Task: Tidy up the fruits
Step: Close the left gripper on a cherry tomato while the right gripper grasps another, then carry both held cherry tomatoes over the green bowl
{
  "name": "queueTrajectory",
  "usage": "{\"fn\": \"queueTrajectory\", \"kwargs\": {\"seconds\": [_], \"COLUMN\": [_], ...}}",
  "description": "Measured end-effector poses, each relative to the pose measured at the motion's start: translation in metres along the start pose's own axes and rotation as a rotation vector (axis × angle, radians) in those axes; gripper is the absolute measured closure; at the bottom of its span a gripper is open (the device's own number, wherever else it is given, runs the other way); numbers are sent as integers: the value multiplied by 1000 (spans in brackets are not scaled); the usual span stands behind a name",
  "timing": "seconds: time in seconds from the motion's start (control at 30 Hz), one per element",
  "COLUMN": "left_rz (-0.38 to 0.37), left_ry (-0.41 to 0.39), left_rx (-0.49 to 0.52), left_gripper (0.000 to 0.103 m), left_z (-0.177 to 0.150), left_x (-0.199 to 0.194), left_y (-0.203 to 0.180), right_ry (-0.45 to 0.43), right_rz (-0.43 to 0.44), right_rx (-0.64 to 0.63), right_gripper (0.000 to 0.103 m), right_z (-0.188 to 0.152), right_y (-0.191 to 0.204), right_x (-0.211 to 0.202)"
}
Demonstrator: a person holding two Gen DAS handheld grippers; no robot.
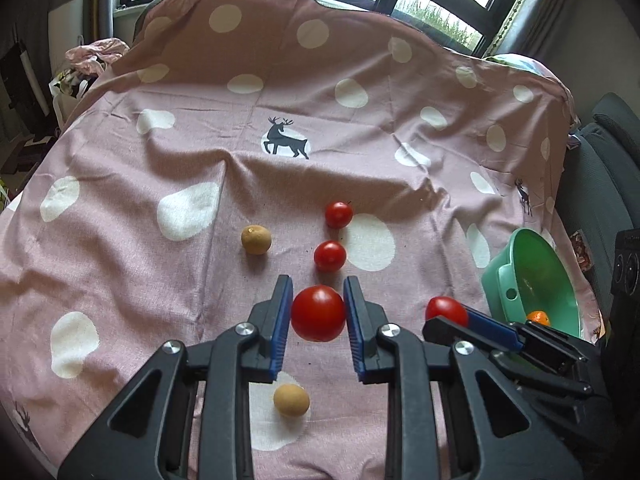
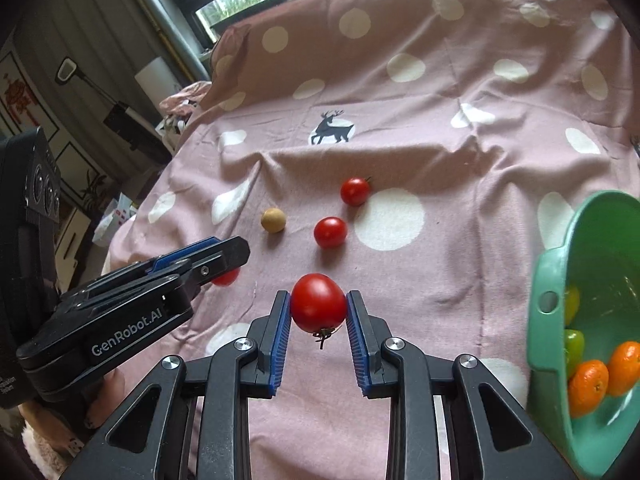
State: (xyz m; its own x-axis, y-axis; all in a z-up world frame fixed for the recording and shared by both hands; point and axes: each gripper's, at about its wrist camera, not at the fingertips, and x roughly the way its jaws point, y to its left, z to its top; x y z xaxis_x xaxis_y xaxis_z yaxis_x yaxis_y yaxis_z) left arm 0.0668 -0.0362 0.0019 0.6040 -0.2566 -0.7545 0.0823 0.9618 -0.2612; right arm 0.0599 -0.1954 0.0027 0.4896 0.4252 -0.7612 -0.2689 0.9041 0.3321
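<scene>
Pink spotted cloth [image 1: 168, 288] with deer print [image 1: 286, 140].

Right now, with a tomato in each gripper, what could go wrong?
1. The left gripper pinches its tomato only at the sides; the round, smooth fruit could slip or bruise.
2. The right gripper and its tomato are close beside the left; they might collide heading for the green bowl.

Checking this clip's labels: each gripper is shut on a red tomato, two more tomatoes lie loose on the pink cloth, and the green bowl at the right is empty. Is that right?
Not quite. The green bowl is not empty: the right wrist view shows two oranges and greenish fruit inside. The rest stands: the left gripper and the right gripper each clamp a red tomato, and two tomatoes lie loose on the pink cloth.
</scene>
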Motion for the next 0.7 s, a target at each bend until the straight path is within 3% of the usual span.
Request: {"fn": "queueTrajectory", "kwargs": {"seconds": [0.4,0.7], "left_rz": [-66,-138], "left_ry": [-130,-147], "left_rx": [135,255], "left_gripper": [77,77], "left_z": [-11,-22], "left_x": [-45,-43], "left_y": [-64,-130], "right_ry": [-195,-292], "right_rz": [-67,-85], "right_rx": [136,260], "right_gripper": [74,74], "right_z": [8,3], "right_y": [-47,-95], "right_x": [-76,-118]}}
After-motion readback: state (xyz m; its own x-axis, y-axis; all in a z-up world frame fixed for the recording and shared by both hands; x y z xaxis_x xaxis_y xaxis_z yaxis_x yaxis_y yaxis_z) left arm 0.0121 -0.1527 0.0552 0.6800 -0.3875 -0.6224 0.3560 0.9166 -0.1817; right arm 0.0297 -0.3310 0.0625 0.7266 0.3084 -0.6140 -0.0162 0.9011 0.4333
